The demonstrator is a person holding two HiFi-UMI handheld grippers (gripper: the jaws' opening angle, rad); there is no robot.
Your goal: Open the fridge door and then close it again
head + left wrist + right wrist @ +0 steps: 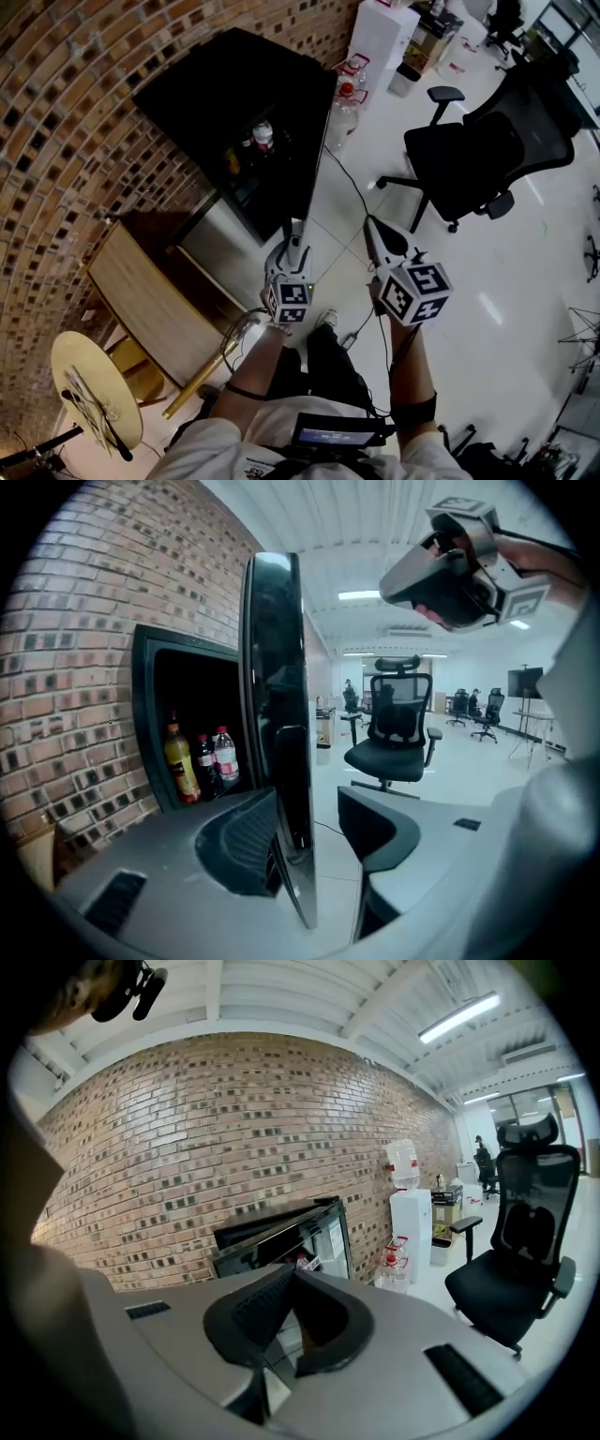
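Fridge: the black fridge (246,120) stood on the floor, its back to the brick wall (75,141), with bottles (202,761) showing inside at its front edge.
Fridge door: the fridge door (277,714) stood swung well out from the cabinet, its free edge pointing towards the person.
Left gripper: the left gripper (296,234) had its jaws apart with the door's free edge between them. The inner jaw lay against the door's inside face, and a gap showed at the outer jaw, so it hooked the door and did not clamp it.
Right gripper: the right gripper (286,1274) had its jaws together on nothing and hung just beside the left one, clear of the door.
Step in hand: opening looked done or nearly so. Which way the door was swinging could not be told.
Next move: probably push the free edge back in an arc towards the cabinet, keeping the door inside the jaws until it seats.
Open room: bare floor lay on the door's outer side. The office chair (487,150) stood well apart from it.
Edges to mind: a cable (352,183) ran along the floor near the door's foot, and water jugs (347,94) stood by the fridge's far corner.
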